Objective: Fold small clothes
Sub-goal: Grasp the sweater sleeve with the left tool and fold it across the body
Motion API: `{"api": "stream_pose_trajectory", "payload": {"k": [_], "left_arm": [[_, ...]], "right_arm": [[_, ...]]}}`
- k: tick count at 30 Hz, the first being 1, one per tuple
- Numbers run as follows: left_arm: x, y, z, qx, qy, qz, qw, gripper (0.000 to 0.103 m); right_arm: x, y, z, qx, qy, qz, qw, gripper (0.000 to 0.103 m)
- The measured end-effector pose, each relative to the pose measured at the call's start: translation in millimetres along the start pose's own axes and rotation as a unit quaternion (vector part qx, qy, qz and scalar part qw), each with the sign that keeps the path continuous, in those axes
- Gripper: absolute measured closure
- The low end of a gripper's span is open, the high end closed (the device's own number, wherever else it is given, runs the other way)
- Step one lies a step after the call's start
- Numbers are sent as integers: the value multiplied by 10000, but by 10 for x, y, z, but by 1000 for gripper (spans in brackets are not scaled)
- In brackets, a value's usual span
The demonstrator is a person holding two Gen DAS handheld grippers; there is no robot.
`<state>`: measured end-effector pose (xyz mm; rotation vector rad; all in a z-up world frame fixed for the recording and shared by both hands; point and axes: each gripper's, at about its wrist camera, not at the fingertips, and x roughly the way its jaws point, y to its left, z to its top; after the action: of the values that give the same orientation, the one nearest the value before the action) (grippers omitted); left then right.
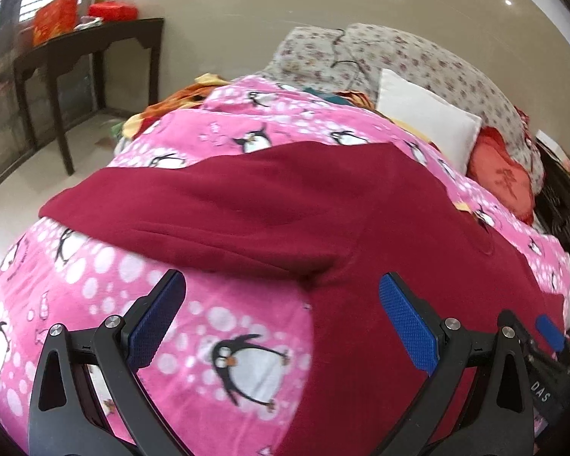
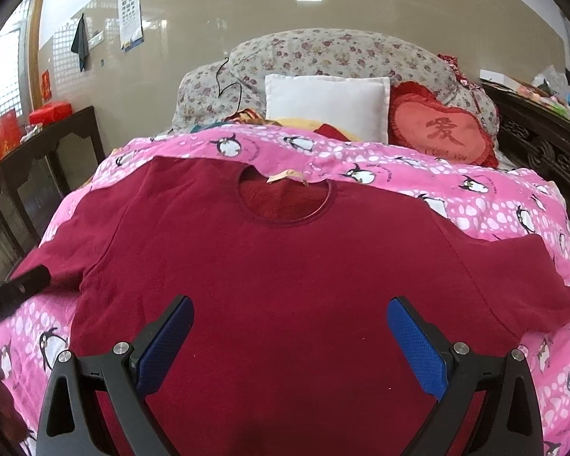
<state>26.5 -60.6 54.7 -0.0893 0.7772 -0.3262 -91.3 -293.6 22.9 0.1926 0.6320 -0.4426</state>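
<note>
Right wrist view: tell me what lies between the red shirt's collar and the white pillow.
In the right wrist view, a band of pink penguin blanket lies between the red shirt collar and the white pillow.

The letters "DAS" are printed in white on a black gripper body (image 1: 542, 393) at the lower right of the left wrist view. A large Chinese character is stitched on the heart-shaped red cushion (image 2: 439, 133), with a line of small lettering beneath it that cannot be read. An eye chart (image 2: 130, 13) with rows of "E" symbols is hung on the wall
</note>
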Motion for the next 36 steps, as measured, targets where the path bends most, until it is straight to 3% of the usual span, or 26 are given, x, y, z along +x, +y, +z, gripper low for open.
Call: {"api": "stream_pose_trajectory", "payload": {"k": [7,11,17,21,27,29,31,32,33,34,35,36], "left_arm": [[-86,131,7,-12,-22,130,9999,1],[-153,336,37,-152,44,134,9998,1],[-214,1036,176,-980,178,217,9948,1],[-163,1614,272,-1949,329,-11,9803,4],[217,2169,247,-3411,791,-634,9345,8],[346,2189,276,-3509,910,-683,9295,9],[373,2208,346,-3508,768,-667,9309,10],[396,2205,389,-3483,716,-680,9322,20],[443,2195,427,-3444,724,-714,9333,41],[526,2190,465,-3404,823,-768,9335,52],[621,2203,488,-3410,929,-817,9319,76],[691,2213,492,-3426,1012,-815,9304,92]], "right_arm": [[-46,24,6,39,168,62,9998,2],[-193,150,117,-36,280,455,9986,2],[-242,599,293,-307,359,1046,9934,2],[-113,983,341,-448,550,1469,9866,2],[-43,1335,328,-733,581,1680,9813,2],[-32,1368,317,-772,610,1700,9805,2],[-8,1345,313,-749,655,1740,9797,2],[0,1315,312,-703,679,1768,9794,2],[-14,1288,318,-662,693,1786,9792,2],[-15,1239,329,-595,714,1813,9790,2],[-11,1184,349,-542,727,1833,9789,2],[-30,1116,371,-476,708,1844,9791,2]]}}
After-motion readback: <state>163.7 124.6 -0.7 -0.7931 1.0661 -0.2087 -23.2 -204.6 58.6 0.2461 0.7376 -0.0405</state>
